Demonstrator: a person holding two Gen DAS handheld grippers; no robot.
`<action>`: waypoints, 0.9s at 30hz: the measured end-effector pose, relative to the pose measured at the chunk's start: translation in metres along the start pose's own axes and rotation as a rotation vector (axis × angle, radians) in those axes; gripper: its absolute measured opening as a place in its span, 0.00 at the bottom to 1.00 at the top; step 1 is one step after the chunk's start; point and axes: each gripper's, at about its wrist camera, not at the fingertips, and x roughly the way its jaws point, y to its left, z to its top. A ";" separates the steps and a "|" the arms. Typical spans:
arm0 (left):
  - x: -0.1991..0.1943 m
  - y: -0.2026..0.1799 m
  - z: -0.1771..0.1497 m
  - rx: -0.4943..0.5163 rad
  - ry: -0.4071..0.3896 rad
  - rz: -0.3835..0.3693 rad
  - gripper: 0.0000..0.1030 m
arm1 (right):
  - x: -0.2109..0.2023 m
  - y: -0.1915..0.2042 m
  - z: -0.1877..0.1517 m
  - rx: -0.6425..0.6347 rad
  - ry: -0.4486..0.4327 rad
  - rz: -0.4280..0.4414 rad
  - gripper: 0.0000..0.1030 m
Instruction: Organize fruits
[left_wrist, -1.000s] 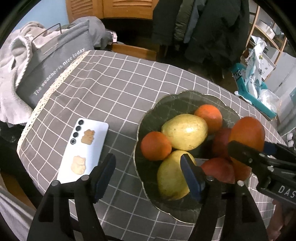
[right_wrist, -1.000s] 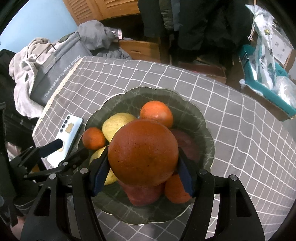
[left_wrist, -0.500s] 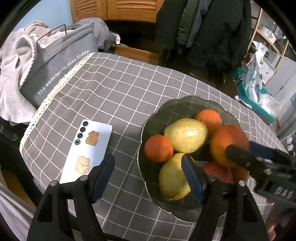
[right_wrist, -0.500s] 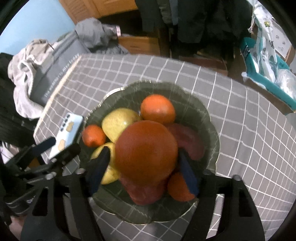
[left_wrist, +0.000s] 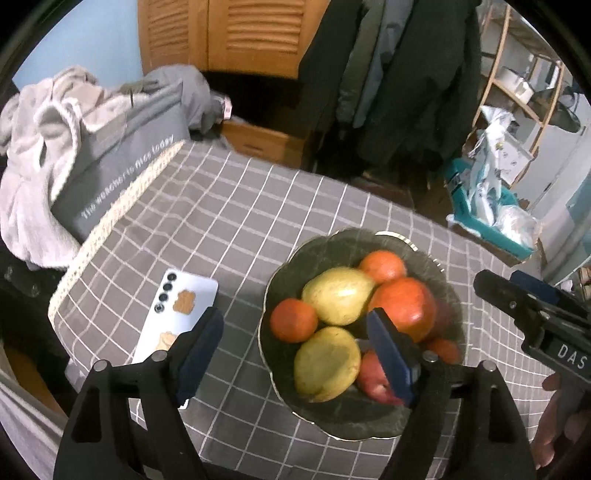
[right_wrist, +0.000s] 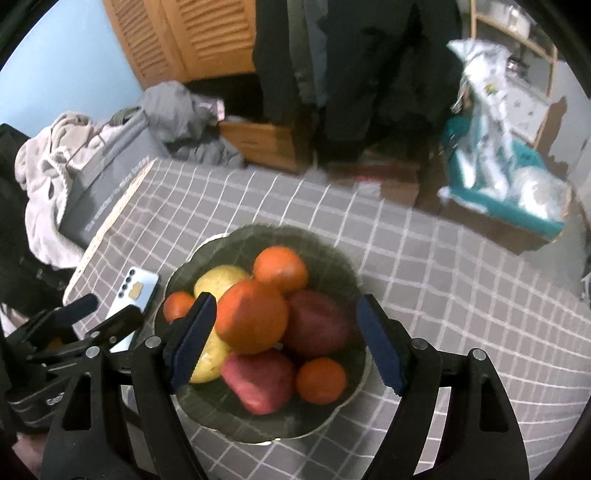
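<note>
A dark green bowl (left_wrist: 332, 240) on the checked cloth holds two yellow pears (left_wrist: 338, 295), small oranges (left_wrist: 293, 319) and red apples (right_wrist: 317, 323). A large orange (right_wrist: 251, 317) rests on top of the pile, touching neither blue pad. My right gripper (right_wrist: 286, 343) hangs open above the bowl, its fingers either side of the fruit and clear of it. My left gripper (left_wrist: 293, 350) hovers over the bowl's near-left rim. Its jaws are opening, with nothing gripped between them. In the left wrist view the right gripper (left_wrist: 532, 317) shows at the right edge.
A pale blue phone (left_wrist: 177, 317) lies face down left of the bowl. A grey bag (left_wrist: 122, 173) and piled clothes (left_wrist: 33, 155) sit past the table's lace-trimmed left edge. Dark coats (left_wrist: 406, 74) hang behind, and a teal box (right_wrist: 517, 199) stands on the floor at right.
The right gripper opened and let the large orange go onto the pile in the bowl. Both grippers have lifted away from the bowl. The left jaws have spread wider.
</note>
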 end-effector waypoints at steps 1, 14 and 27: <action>-0.006 -0.003 0.001 0.009 -0.011 -0.005 0.79 | -0.005 -0.001 0.001 -0.002 -0.014 -0.012 0.77; -0.057 -0.025 0.015 0.046 -0.126 -0.043 0.86 | -0.078 -0.005 0.009 -0.036 -0.189 -0.124 0.77; -0.109 -0.047 0.022 0.087 -0.238 -0.071 0.99 | -0.143 -0.021 0.006 -0.021 -0.290 -0.169 0.77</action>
